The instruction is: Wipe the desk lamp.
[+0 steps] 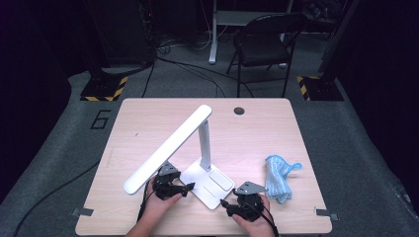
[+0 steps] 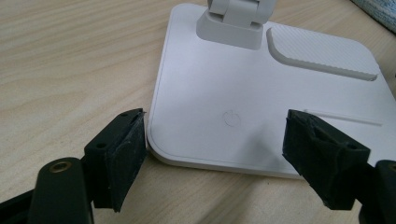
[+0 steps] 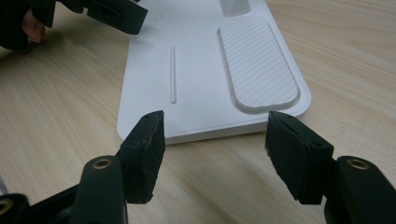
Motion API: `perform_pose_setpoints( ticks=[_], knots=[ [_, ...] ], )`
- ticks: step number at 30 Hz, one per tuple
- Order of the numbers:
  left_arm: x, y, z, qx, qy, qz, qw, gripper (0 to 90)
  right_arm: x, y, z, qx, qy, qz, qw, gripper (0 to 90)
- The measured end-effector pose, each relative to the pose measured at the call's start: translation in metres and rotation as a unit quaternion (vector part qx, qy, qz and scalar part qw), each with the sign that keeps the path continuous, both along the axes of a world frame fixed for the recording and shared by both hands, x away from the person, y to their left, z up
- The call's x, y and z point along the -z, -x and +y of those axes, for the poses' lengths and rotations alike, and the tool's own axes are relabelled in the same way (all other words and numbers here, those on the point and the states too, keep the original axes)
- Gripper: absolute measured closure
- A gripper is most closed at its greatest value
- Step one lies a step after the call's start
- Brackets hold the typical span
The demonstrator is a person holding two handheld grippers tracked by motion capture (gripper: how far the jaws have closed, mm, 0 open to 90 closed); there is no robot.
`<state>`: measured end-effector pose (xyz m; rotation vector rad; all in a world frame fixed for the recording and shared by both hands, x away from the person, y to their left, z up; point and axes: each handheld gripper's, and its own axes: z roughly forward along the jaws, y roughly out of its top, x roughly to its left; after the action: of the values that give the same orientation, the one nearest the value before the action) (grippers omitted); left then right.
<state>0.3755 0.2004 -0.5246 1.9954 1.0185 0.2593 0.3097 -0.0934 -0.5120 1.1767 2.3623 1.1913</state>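
Observation:
A white desk lamp stands on the table, its long head slanting down to the left and its flat base near the front edge. My left gripper is at the base's left corner. In the left gripper view it is open: one jaw is on the wood beside the corner, the other over the base near a power symbol. My right gripper is open just short of the base's near edge, with nothing between its pads. The ribbed pad lies ahead.
A bundle of light blue rope lies on the table to the right of the lamp. The table has a cable hole at the back. A black folding chair stands behind the table. The left gripper's jaw reaches into the right gripper view's top left.

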Motion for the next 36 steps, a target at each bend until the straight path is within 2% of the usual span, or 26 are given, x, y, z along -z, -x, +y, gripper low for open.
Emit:
perform_pose_setpoints(
  ticks=[2, 6, 8, 9, 17, 19, 22, 27, 30, 35, 36],
  knots=[
    [0.0, -0.001, 0.0, 0.004, -0.001, 0.001, 1.0, 21.6, 0.002, 0.0, 0.002, -0.01, 0.004, -0.007, 0.9999, 37.5],
    [0.001, -0.003, 0.001, 0.006, 0.0, 0.007, 1.0, 21.6, 0.006, 0.001, 0.006, -0.017, 0.0, 0.005, 0.9998, 37.5],
    [0.003, -0.004, 0.0, 0.004, 0.004, 0.01, 0.9999, 21.6, 0.007, 0.001, 0.006, -0.025, 0.007, 0.005, 0.9997, 37.5],
    [0.003, -0.005, 0.0, 0.005, 0.006, 0.009, 0.9999, 21.6, 0.009, 0.001, 0.008, -0.021, -0.001, 0.007, 0.9998, 37.5],
    [0.003, -0.005, 0.001, 0.009, 0.006, 0.008, 0.9999, 21.5, 0.01, 0.001, 0.009, -0.022, -0.004, 0.002, 0.9998, 34.5],
    [0.003, -0.005, 0.001, 0.008, 0.008, 0.009, 0.9999, 21.5, 0.01, 0.002, 0.01, -0.018, -0.009, 0.007, 0.9998, 32.9],
    [0.003, -0.004, 0.001, 0.011, 0.008, 0.011, 0.9998, 21.5, 0.011, 0.001, 0.01, -0.021, -0.005, -0.002, 0.9998, 31.8],
    [0.002, -0.002, 0.002, 0.013, -0.002, 0.01, 0.9999, 21.8, 0.012, -0.002, 0.009, -0.017, -0.008, -0.001, 0.9998, 28.4],
    [0.001, 0.0, 0.003, 0.02, -0.016, 0.007, 0.9997, 21.7, 0.012, -0.005, 0.012, -0.02, -0.008, 0.0, 0.9998, 24.5],
    [0.001, 0.004, 0.006, 0.016, -0.013, 0.009, 0.9998, 22.2, 0.013, -0.008, 0.016, -0.021, -0.006, -0.005, 0.9998, 19.3],
    [0.002, 0.005, 0.006, 0.01, -0.007, 0.007, 0.9999, 22.2, 0.012, -0.008, 0.016, -0.023, -0.005, 0.0, 0.9997, 19.2]
  ],
)
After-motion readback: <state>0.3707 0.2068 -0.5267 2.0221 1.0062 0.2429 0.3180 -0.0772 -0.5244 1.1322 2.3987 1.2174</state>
